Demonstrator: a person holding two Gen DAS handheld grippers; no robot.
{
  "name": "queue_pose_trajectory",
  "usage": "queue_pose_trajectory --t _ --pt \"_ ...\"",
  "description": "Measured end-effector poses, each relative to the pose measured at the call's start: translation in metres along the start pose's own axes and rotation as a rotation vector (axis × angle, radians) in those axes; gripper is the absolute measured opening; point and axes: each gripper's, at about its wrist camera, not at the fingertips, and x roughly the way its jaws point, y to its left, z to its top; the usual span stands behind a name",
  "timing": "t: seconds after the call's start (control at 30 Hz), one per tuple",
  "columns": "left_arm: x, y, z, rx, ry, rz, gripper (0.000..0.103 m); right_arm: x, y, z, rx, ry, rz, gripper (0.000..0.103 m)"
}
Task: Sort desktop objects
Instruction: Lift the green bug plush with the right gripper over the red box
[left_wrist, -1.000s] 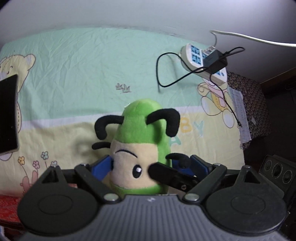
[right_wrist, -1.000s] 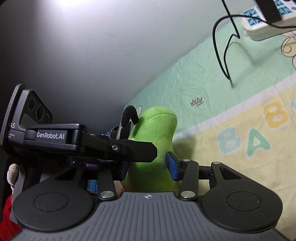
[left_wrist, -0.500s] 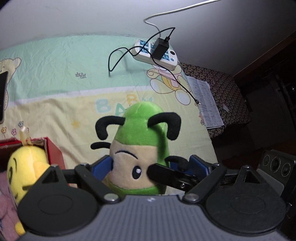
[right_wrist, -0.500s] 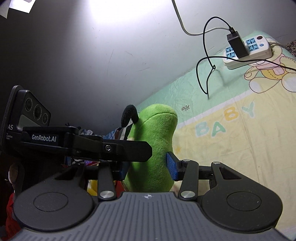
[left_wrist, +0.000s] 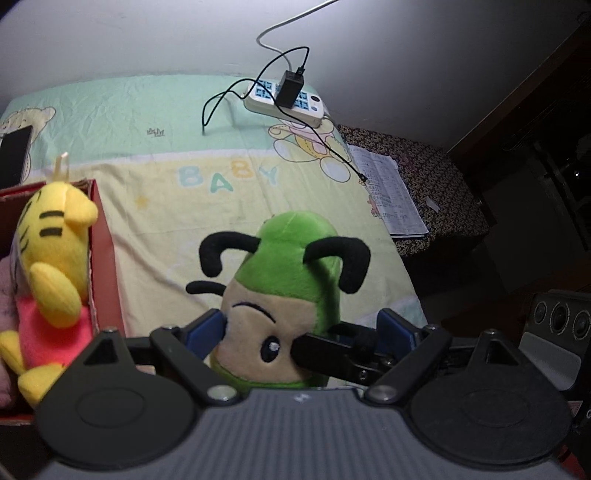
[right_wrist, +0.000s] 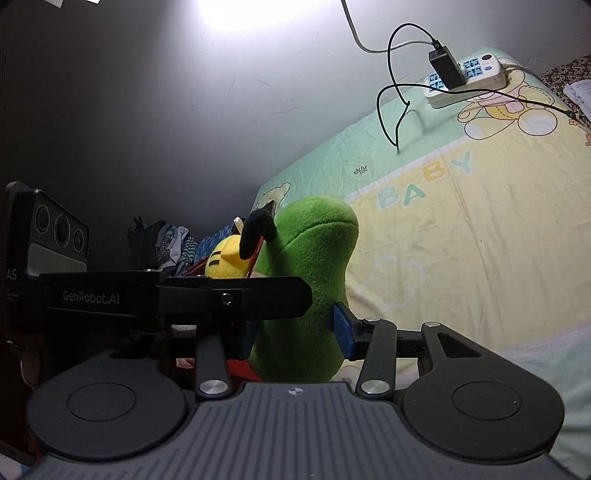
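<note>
The green plush toy (left_wrist: 284, 295), upright, is pinched by both left gripper (left_wrist: 301, 332) and right gripper (right_wrist: 295, 332) jaws; the red box (left_wrist: 105, 258) lies to its left.

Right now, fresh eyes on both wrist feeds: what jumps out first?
The green plush toy with black antennae fills the centre of both views, held between both grippers, left gripper and right gripper. To its left in the left wrist view, a yellow striped plush sits in a red box. At the far end of the pastel BABY sheet lies a white power strip with a black charger plugged in.
</note>
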Motion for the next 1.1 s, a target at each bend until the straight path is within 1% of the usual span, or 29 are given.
queue_pose_trajectory --t 0.07,0.13,0.17,0.23,0.37,0.47,0.57,0.67,0.8,0.83,0.9,0.97,1.03,1.1 --pt "-0.013 0.003 -0.006 0.015 -0.010 -0.003 0.090 -0.002 0.004 0.000 0.005 -0.017 -0.004 0.046" --pt "-0.030 0.008 -0.010 0.034 -0.031 -0.002 0.090 0.008 0.024 -0.011 0.009 -0.036 -0.001 0.046" --pt "-0.038 0.012 -0.012 0.041 -0.044 -0.002 0.090 0.009 0.027 -0.032 0.005 -0.046 0.004 0.046" --pt "-0.057 0.019 -0.015 0.060 -0.077 0.004 0.090 -0.005 0.047 -0.055 -0.007 -0.067 0.013 0.046" --pt "-0.090 0.035 -0.023 0.090 -0.131 0.028 0.090 -0.007 0.088 -0.073 -0.026 -0.097 0.041 0.046" --pt "-0.110 0.053 -0.025 0.088 -0.153 0.029 0.090 0.002 0.110 -0.080 -0.027 -0.113 0.063 0.046" --pt "-0.127 0.073 -0.026 0.099 -0.172 0.025 0.090 0.015 0.122 -0.086 0.003 -0.127 0.090 0.046" --pt "-0.135 0.095 -0.023 0.115 -0.179 0.019 0.090 0.034 0.127 -0.092 0.068 -0.143 0.121 0.046" --pt "-0.134 0.128 -0.015 0.083 -0.168 -0.018 0.090 0.059 0.122 -0.101 0.175 -0.172 0.147 0.046" --pt "-0.132 0.134 -0.014 0.078 -0.161 -0.017 0.090 0.065 0.121 -0.103 0.191 -0.181 0.149 0.046" --pt "-0.127 0.143 -0.012 0.065 -0.145 0.006 0.090 0.074 0.122 -0.106 0.213 -0.178 0.143 0.046" --pt "-0.126 0.147 -0.012 0.075 -0.151 0.026 0.090 0.079 0.127 -0.110 0.216 -0.179 0.135 0.046" --pt "-0.125 0.152 -0.008 0.066 -0.166 0.033 0.090 0.081 0.130 -0.114 0.246 -0.211 0.139 0.045" --pt "-0.121 0.157 0.000 0.053 -0.171 0.040 0.091 0.088 0.129 -0.116 0.309 -0.242 0.134 0.045"
